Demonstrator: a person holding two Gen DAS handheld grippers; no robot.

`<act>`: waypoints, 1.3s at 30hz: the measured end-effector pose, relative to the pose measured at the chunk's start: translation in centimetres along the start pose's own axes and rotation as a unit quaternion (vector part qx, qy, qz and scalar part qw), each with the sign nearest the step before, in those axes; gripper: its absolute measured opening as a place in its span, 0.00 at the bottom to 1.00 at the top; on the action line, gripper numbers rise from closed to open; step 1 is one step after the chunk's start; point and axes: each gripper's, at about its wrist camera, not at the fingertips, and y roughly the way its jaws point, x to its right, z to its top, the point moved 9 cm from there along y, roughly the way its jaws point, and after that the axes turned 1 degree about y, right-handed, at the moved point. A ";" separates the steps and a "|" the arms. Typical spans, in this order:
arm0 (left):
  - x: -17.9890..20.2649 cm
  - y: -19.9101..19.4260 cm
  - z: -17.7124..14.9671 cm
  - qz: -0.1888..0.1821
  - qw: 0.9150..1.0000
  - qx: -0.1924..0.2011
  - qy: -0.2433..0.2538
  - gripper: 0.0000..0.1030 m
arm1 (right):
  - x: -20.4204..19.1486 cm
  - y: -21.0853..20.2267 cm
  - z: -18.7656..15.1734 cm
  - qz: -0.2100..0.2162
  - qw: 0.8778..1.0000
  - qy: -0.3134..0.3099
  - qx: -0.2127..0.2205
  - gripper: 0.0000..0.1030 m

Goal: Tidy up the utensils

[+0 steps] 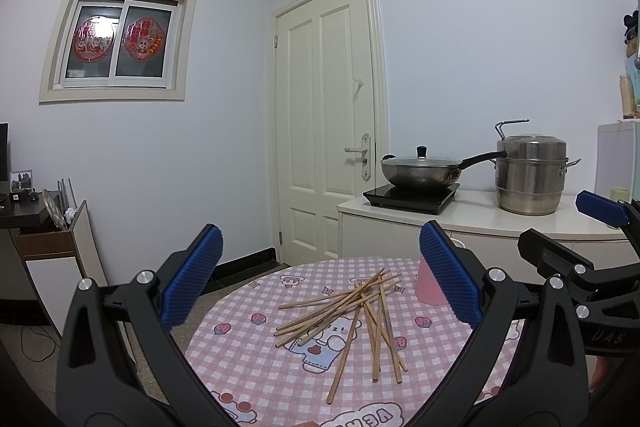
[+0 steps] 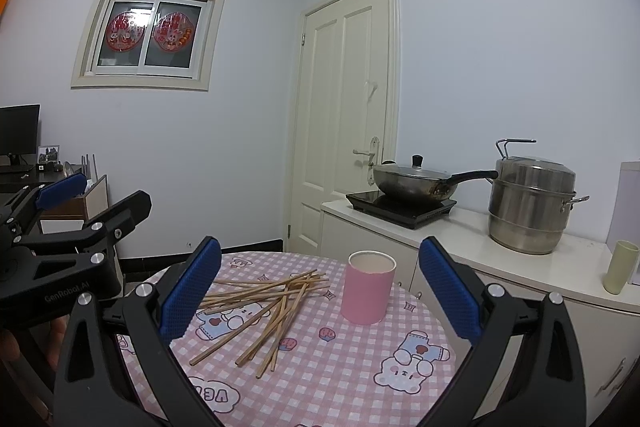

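Both jaws spread wide and empty: left gripper (image 1: 320, 267), right gripper (image 2: 320, 279). Wooden chopsticks (image 2: 264, 307) lie scattered on the checkered table (image 2: 340, 367), pink cup (image 2: 368, 287) upright at their three o'clock.

Wooden chopsticks (image 2: 264, 311) lie scattered, crisscrossed; pink cup (image 2: 367, 287) stands upright just beside.
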 end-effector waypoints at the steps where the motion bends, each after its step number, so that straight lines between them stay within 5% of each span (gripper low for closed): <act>1: 0.0 0.0 0.0 0.000 1.000 0.000 0.000 0.94 | 0.0 0.0 0.0 0.000 1.000 0.000 0.000 0.93; 39: 0.1 0.6 -0.2 0.002 1.000 -0.004 0.003 0.94 | 0.0 0.4 0.1 0.001 1.000 -0.003 -0.007 0.93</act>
